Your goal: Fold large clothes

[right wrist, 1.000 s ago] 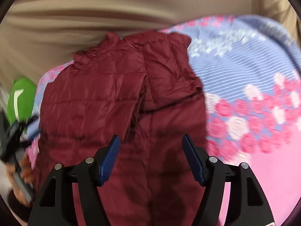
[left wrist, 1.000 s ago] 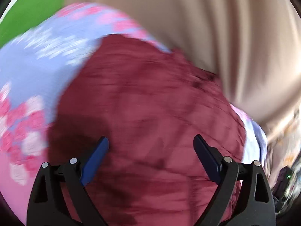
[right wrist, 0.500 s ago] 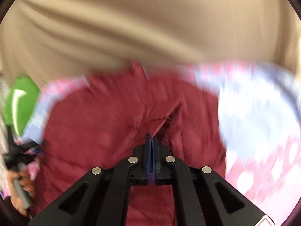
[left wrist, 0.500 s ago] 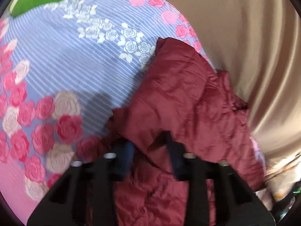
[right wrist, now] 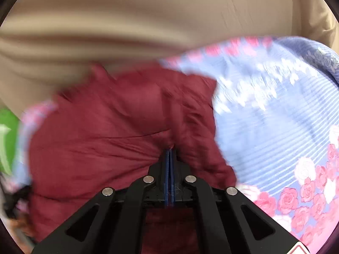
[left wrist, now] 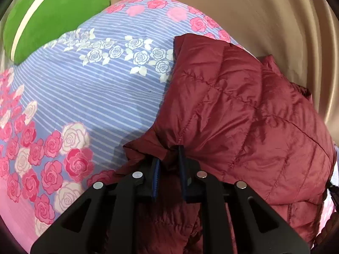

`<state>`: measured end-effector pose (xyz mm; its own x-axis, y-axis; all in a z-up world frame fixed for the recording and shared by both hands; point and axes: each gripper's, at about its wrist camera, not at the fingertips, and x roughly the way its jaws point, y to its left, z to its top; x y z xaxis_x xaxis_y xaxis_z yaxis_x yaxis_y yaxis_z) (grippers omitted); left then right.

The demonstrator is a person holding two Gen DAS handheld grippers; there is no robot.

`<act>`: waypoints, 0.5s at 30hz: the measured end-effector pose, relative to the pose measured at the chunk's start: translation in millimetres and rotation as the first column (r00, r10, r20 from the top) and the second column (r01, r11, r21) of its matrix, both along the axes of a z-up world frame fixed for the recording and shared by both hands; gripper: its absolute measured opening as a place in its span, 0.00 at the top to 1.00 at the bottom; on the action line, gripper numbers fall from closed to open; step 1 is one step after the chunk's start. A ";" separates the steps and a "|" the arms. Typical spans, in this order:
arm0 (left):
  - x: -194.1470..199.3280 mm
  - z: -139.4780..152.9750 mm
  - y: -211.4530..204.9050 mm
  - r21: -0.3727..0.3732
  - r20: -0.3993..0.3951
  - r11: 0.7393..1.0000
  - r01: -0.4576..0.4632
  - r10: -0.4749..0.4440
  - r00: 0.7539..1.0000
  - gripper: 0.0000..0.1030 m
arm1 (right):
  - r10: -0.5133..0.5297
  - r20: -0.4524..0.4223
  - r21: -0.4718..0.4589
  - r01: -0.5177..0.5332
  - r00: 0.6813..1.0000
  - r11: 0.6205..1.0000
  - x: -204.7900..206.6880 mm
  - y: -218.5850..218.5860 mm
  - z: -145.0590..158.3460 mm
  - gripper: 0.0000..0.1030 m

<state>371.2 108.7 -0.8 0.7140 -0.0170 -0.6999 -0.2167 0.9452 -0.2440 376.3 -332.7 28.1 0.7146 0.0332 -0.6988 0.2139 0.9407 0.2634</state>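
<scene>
A dark red quilted jacket lies on a bed with a blue striped, pink rose sheet. My left gripper is shut on a bunched fold of the jacket at its left edge and lifts it. In the right wrist view the jacket fills the middle, blurred by motion. My right gripper is shut tight on a pinch of the jacket fabric, with folds radiating from the grip.
A green pillow with a white stripe lies at the bed's far left corner and shows at the left edge of the right wrist view. A beige curtain hangs behind the bed. Bare sheet lies right of the jacket.
Both grippers were open over the jacket one second ago; both have shut on its fabric. The left one has pulled the jacket edge up; the right view keeps moving.
</scene>
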 end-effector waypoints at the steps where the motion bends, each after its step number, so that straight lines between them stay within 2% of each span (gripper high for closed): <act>1: -0.1 -0.1 -0.9 0.006 0.000 1.000 0.000 0.000 1.000 0.84 | 0.008 0.002 -0.013 -0.007 1.000 1.000 -0.7 0.2 -0.8 1.00; 4: 0.3 -0.8 0.9 -0.012 0.006 1.000 0.001 -0.001 1.000 0.84 | -0.043 0.010 -0.014 0.043 0.999 0.999 -11.3 -2.3 14.8 0.99; 5: 0.1 -1.2 2.3 -0.023 0.009 1.000 0.001 -0.001 1.000 0.84 | -0.073 0.028 -0.014 0.073 0.997 0.997 -15.7 -3.4 20.1 0.97; 6: -1.5 -0.4 3.0 -0.026 0.010 1.000 0.002 -0.002 1.000 0.84 | -0.095 0.059 -0.005 0.095 0.994 0.995 -25.6 -4.0 28.7 0.89; 7: -1.2 -0.2 3.7 -0.027 0.011 1.000 0.002 -0.002 1.000 0.84 | -0.095 0.097 0.011 0.094 0.991 0.995 -32.7 -2.6 37.3 0.89; 8: -0.7 -0.1 2.3 -0.027 0.012 1.000 0.002 -0.002 1.000 0.84 | -0.062 0.153 0.026 0.059 0.986 0.998 -41.9 4.2 50.8 0.89; 10: -1.0 -0.1 0.8 -0.030 0.015 1.000 0.004 -0.004 1.000 0.85 | 0.038 0.206 0.006 -0.040 0.978 0.999 -42.5 32.4 71.0 0.89; 13: -1.2 -1.4 6.0 -0.061 0.023 0.998 0.006 -0.004 1.000 0.85 | 0.256 0.210 -0.070 -0.246 0.944 0.967 -29.6 108.0 92.7 0.89; 15: -4.1 -2.8 10.5 -0.089 0.030 0.996 0.007 -0.005 1.000 0.85 | 0.385 0.180 -0.107 -0.371 0.905 0.922 -13.3 165.9 95.2 0.89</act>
